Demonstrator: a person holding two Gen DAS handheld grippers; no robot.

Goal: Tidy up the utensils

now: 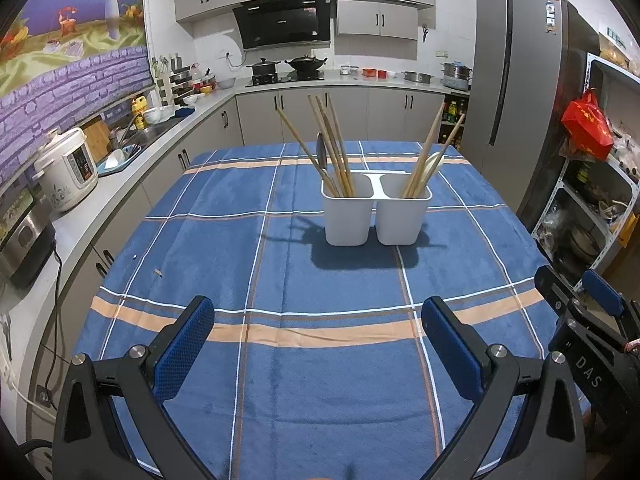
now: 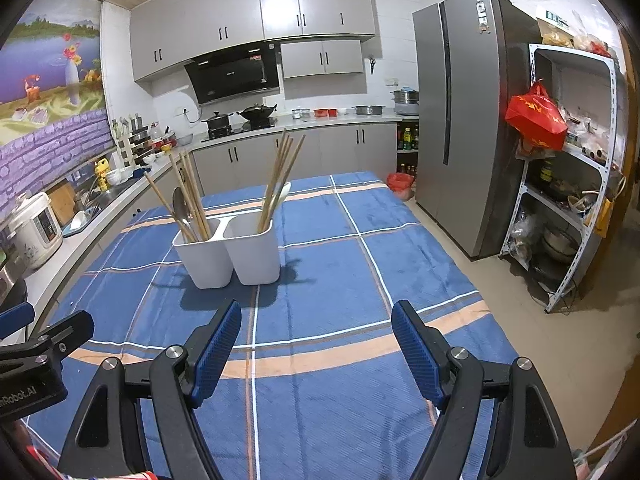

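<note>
A white two-cup utensil holder (image 1: 376,216) stands on the blue plaid tablecloth (image 1: 280,280); it also shows in the right wrist view (image 2: 228,254). Its left cup holds wooden chopsticks (image 1: 332,148) and a metal spoon (image 1: 322,152). Its right cup holds chopsticks (image 1: 430,152) and a white spoon (image 1: 430,166). My left gripper (image 1: 318,342) is open and empty over the table's near side. My right gripper (image 2: 316,344) is open and empty, also short of the holder. The right gripper's blue finger pads (image 1: 600,292) show at the right edge of the left wrist view.
A kitchen counter with a rice cooker (image 1: 68,168) and sink runs along the left. A stove with pots (image 1: 288,68) is at the back. A grey fridge (image 2: 460,120) and a metal shelf rack (image 2: 568,184) with a red bag stand to the right.
</note>
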